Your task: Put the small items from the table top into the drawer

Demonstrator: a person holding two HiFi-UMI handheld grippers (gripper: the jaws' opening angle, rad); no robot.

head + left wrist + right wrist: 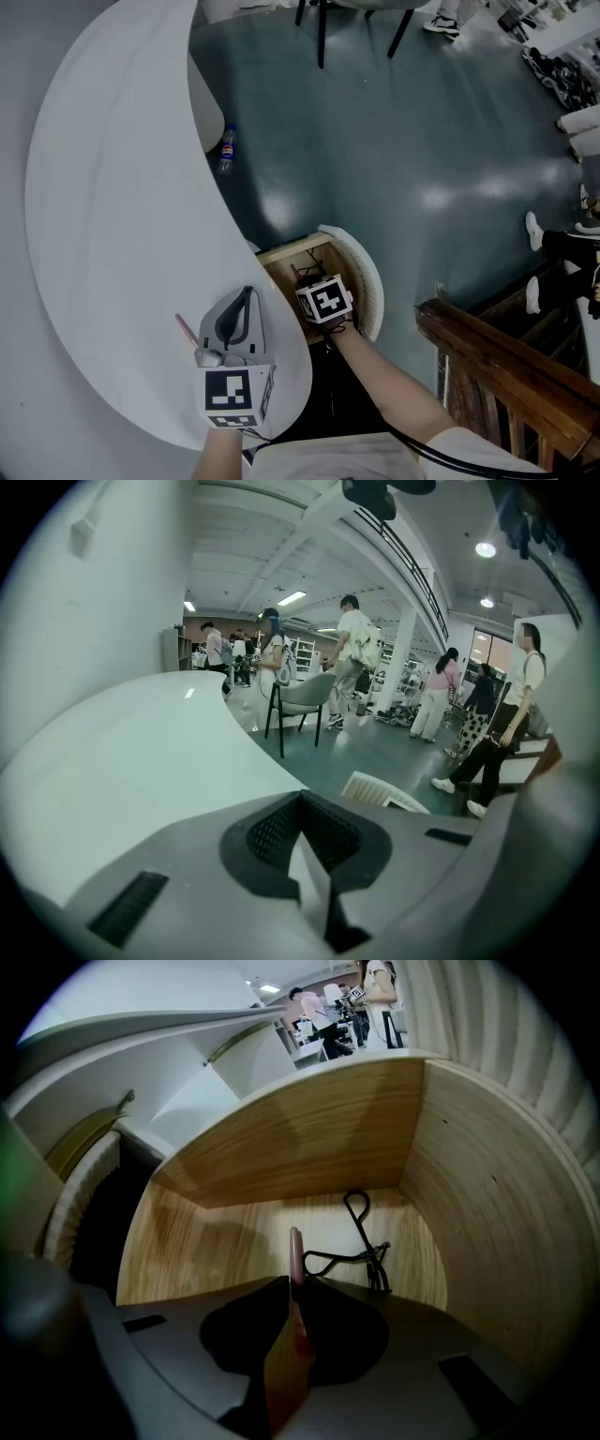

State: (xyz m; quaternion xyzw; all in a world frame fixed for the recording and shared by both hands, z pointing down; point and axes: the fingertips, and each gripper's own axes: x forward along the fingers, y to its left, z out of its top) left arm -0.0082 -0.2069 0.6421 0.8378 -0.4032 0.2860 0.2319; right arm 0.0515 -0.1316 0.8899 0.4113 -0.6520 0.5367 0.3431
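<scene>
Black curler (371, 1254) lies in open wooden drawer (281, 1138); pink stick (295, 1252) held above.

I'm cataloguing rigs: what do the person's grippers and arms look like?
The left gripper and right gripper are grey with black-lined jaws; each carries a cube of black-and-white square markers. A black cable trails by the right arm; its sleeve is white, short.

In the head view, the marker cube (325, 302) on your right hand-held gripper (294, 1286) covers its jaws and much of the drawer (281, 270). In the right gripper view, the thin pink item (295, 1246) pinched there shows edge-on, its lower end buried, so you cannot tell what it is. The black wire tool (361, 1241) runs behind that hand-held gripper's body. The pink stick (186, 330) on the worktop (122, 234) vanishes behind your left hand-held gripper (242, 309). The label on the bottle (226, 150) is too small to read.
</scene>
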